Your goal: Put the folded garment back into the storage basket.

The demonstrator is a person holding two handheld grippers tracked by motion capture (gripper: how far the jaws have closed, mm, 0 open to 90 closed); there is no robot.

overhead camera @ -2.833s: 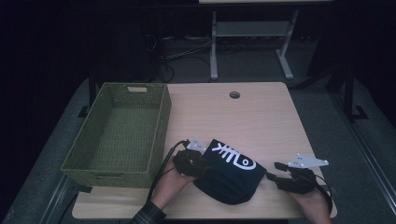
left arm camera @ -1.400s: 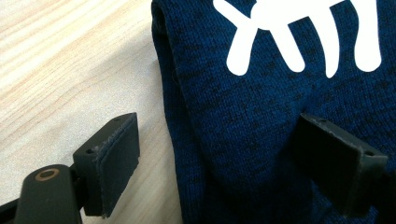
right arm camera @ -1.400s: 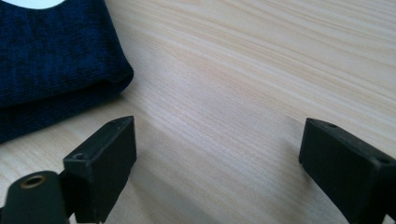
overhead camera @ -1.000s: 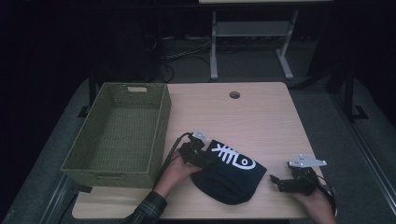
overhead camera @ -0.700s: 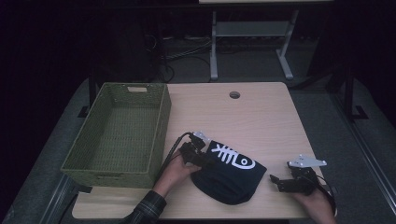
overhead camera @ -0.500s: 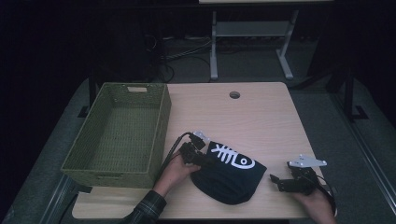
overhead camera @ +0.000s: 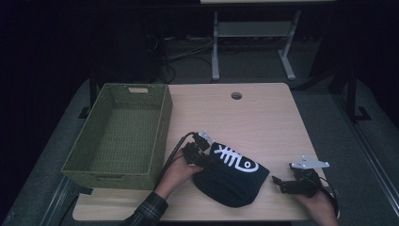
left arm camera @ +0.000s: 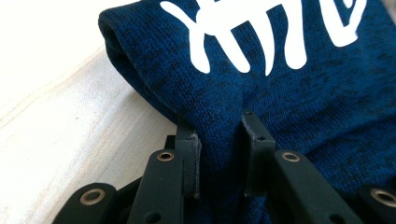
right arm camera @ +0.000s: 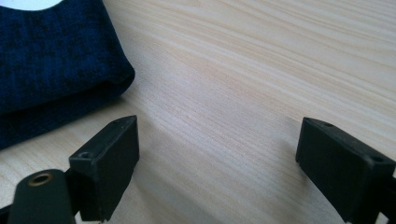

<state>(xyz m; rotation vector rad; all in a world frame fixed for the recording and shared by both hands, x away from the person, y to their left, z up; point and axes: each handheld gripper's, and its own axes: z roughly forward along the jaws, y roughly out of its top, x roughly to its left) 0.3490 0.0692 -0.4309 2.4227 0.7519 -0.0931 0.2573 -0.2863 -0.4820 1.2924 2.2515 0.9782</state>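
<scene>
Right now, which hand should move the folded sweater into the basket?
Left. Its tongs are pinched on the sweater's edge, next to the basket. The right tongs sit open over bare table, on the far side.

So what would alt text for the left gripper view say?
Two black jaws of the left gripper pinch a fold of a dark blue knitted garment with white print, which lies on a pale wooden table.

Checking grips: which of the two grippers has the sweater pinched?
The left gripper: its jaws pinch a fold of the navy sweater. The right gripper stands open over bare table.
</scene>
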